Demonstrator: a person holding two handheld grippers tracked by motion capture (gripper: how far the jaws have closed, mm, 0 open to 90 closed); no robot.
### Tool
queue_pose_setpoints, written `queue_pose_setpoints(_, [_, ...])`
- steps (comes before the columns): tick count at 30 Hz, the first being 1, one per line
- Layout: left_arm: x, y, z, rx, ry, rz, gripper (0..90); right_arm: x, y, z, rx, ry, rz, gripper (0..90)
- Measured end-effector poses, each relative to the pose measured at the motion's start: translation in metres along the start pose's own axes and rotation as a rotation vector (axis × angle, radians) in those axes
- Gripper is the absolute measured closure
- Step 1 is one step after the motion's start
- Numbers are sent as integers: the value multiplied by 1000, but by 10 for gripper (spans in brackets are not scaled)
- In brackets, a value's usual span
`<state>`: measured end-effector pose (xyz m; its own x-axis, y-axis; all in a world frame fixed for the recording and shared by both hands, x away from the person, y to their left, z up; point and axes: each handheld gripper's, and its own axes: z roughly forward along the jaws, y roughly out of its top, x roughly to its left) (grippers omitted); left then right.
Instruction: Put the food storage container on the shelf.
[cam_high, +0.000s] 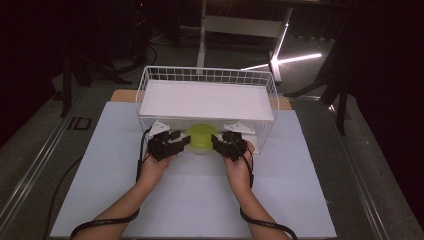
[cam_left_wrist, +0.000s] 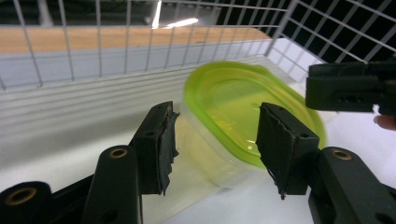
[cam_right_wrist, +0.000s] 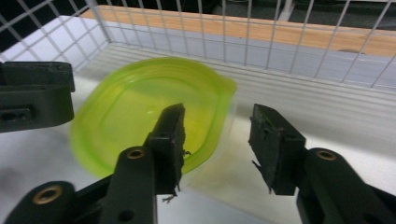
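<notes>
The clear container with a green lid (cam_high: 201, 138) sits at the open front edge of the white wire basket (cam_high: 150, 80), on the white surface (cam_high: 200, 200), between the 2 grippers. In both gripper views the container is blurred, and its lid (cam_left_wrist: 233, 107) tilts slightly.

The left gripper (cam_high: 172, 142) is just beside the container's left side. In the left gripper view its 2 fingers (cam_left_wrist: 161, 144) stand apart, with the container's near rim between them; the pads are not pressing on it, so this gripper is parted and holds nothing.

The right gripper (cam_high: 222, 142) is just beside the container's right side. In the right gripper view its fingers (cam_right_wrist: 173, 140) are also spread: 1 finger lies over the lid's edge (cam_right_wrist: 140, 112), the other stands clear beside the container, with a gap to the wall. It grips nothing.

Behind the container, the basket holds a flat white board (cam_high: 205, 100). The person's hands (cam_high: 155, 167) come up from the surface's near edge.
</notes>
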<state>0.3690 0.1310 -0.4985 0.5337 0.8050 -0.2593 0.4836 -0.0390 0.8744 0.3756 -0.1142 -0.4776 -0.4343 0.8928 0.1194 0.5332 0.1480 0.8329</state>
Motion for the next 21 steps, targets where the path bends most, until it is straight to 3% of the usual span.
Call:
queue_pose_setpoints(1, [-1,-2,-5,1,6,31,477,1,0,-3,-3,2,-4,556])
queue_pose_setpoints(7, [-2,-5,-25,-17,-36,20,469,7,-4,-20,-19,23,-23,639])
queue_pose_setpoints(9, [-5,-9,-38,-18,-40,34,405,10,-9,-30,-23,37,-17,731])
queue_pose_setpoints(12, [-9,-14,-51,-6,-40,62,367,14,-15,-34,26,68,-45,898])
queue_pose_setpoints(14, [-11,-17,-56,2,-37,60,289,15,-18,-34,40,78,-55,899])
queue_pose_setpoints(15, [-11,-21,-61,20,-61,87,289,17,-21,-34,53,81,-63,900])
queue_pose_setpoints(16, [-13,-24,-65,24,-57,116,212,18,-23,-34,58,82,-68,900])
queue_pose_setpoints(17, [-15,-27,-68,25,-32,119,171,19,-25,-34,58,84,-64,900])
queue_pose_setpoints(21, [-17,-37,-81,-9,-81,77,67,24,-30,-29,65,90,-57,900])
